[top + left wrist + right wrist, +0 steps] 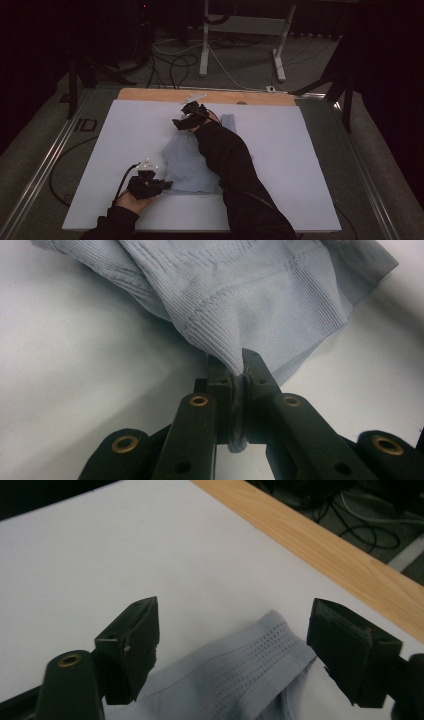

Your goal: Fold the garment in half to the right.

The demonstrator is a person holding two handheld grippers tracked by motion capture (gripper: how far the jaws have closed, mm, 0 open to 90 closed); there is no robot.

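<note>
Overhead, a pale blue ribbed knit garment (pixel 192 162) lies mid-bench on the white bench (pixel 125 135); soft and limp, it should handle best pinched at hems. Closer in, the left claw (pixel 240 372) is clamped tight on a fold of its ribbed edge. Farther off, the right claw (pixel 232 647) stands wide apart above the perforated hem, holding nothing.
</note>
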